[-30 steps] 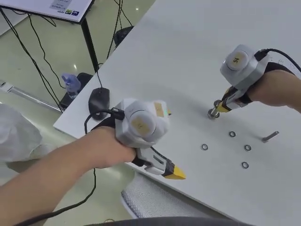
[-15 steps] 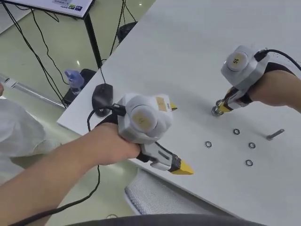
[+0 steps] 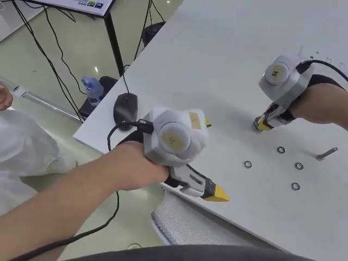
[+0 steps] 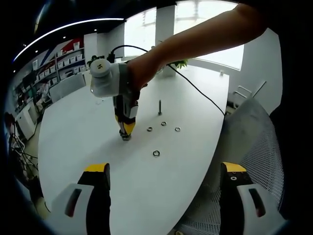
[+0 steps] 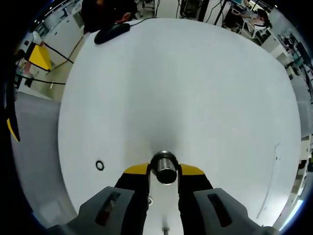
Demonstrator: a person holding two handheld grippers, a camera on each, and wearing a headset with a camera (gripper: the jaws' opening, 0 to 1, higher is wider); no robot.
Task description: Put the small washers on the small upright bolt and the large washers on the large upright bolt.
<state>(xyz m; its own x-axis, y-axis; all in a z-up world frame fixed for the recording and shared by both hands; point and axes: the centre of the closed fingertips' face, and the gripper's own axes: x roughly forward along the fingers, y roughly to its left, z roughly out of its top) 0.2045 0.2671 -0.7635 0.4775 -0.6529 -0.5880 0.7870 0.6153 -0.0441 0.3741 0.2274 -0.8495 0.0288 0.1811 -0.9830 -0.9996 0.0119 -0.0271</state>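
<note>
Right gripper view: right claw (image 5: 164, 170) tight around bolt (image 5: 165, 167); left claw (image 4: 165, 168) wide, empty; round "15" sticker (image 4: 100, 65) atop right claw.

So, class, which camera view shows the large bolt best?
The right gripper view: the large bolt stands close up between the jaws. The head view and left gripper view show it small, partly hidden by the right gripper.

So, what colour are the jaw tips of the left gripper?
Yellow; the left gripper shows its fingertips best in the left gripper view.
</note>
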